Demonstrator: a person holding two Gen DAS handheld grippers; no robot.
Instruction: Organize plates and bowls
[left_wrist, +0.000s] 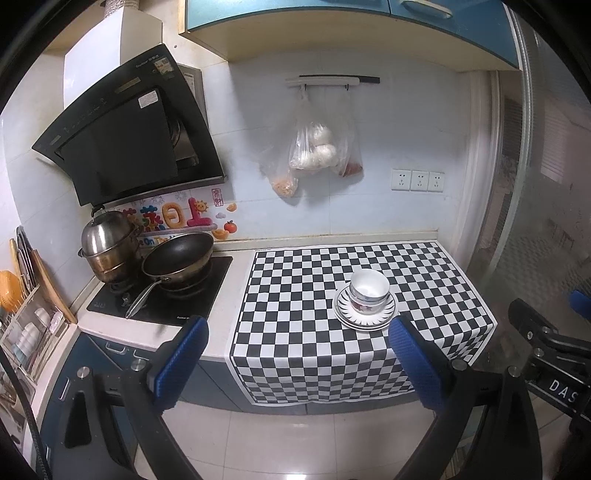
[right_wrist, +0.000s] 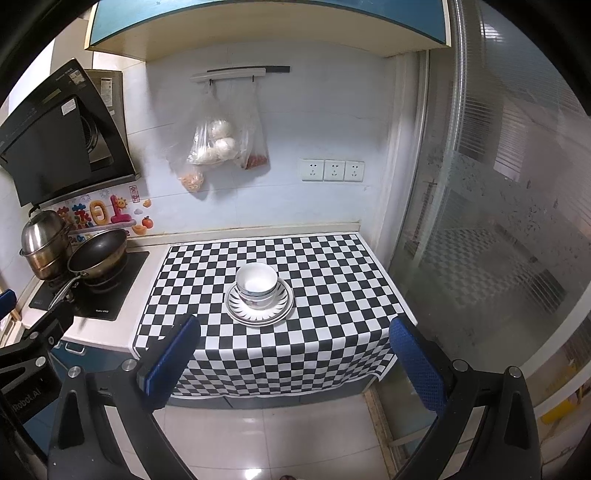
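Note:
White bowls (left_wrist: 369, 290) (right_wrist: 256, 285) are stacked on a pile of patterned plates (left_wrist: 345, 314) (right_wrist: 282, 310) on the black-and-white checkered cloth (left_wrist: 295, 295) (right_wrist: 332, 280). My left gripper (left_wrist: 297, 334) is open and empty, held back from the counter, in front and to the left of the stack. My right gripper (right_wrist: 295, 334) is open and empty, also back from the counter edge, with the stack between its fingers in view. The right gripper's body shows at the right edge of the left wrist view (left_wrist: 546, 332).
A stove (left_wrist: 162, 291) with a wok (left_wrist: 179, 258) and a steel pot (left_wrist: 107, 247) stands left of the cloth. A dish rack (left_wrist: 29, 332) with bowls is at the far left. Bags (left_wrist: 317, 147) hang on the wall. A glass door (right_wrist: 498, 221) is at the right.

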